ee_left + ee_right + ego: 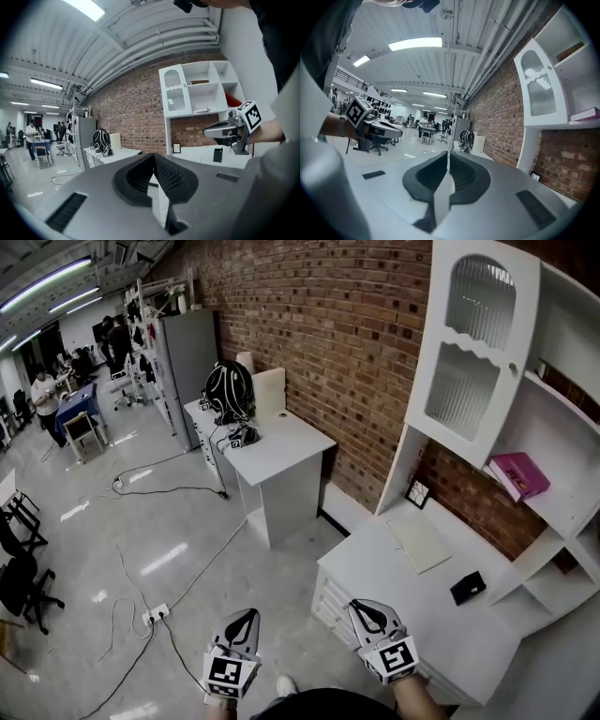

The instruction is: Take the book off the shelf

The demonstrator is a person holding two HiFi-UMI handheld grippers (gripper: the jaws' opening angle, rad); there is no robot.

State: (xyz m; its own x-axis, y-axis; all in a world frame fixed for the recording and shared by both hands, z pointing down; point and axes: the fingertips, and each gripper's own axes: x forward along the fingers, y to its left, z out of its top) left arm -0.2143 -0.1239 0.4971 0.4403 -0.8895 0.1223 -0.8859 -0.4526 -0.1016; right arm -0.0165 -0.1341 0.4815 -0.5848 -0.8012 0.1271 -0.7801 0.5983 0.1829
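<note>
Carrying both grippers low and close to the body, the person has not yet approached the white shelf unit (561, 510). The left gripper (242, 622) has its fingers pressed together with nothing between them. The right gripper (367, 613) is the same, closed and empty. The pink book (518, 474) lies flat on an open shelf right of the cabinet door (478, 343), above the tabletop (375, 563) and well apart from both grippers. Closed fingers probably suit transit and must spread before gripping the book.
</note>
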